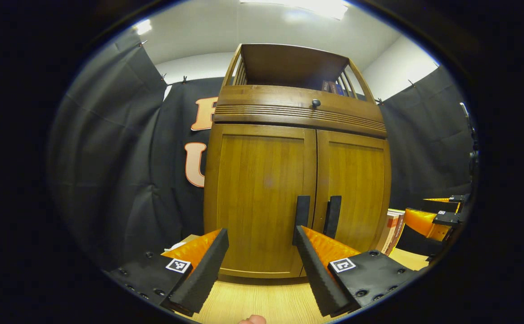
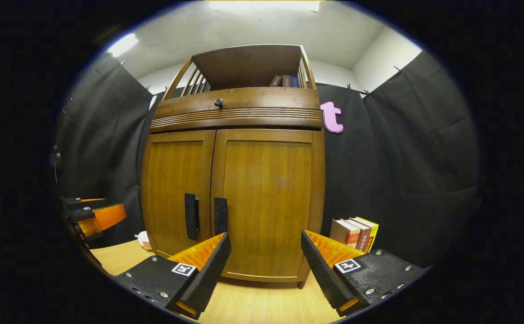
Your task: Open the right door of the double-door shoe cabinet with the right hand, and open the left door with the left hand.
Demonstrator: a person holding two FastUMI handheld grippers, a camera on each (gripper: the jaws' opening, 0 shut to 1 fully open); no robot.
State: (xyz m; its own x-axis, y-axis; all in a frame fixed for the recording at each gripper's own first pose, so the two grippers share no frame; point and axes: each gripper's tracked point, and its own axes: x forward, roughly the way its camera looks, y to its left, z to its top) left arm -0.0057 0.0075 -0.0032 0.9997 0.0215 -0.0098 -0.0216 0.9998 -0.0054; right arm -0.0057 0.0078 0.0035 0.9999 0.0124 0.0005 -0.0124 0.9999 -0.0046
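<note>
Claws [image 1: 259,252] over wooden tabletop [image 1: 262,301], black-draped booth

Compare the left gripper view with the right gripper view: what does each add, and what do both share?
Left gripper view alone: the open left gripper up close, before the left door.
Right gripper view alone: the open right gripper up close, before the right door.
Both: the closed shoe cabinet, both handles, the upright books beside it.

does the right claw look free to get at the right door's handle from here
Probably yes. The right claw is open and faces the closed right door; nothing sits between it and the right handle, which lies just off to one side.
</note>
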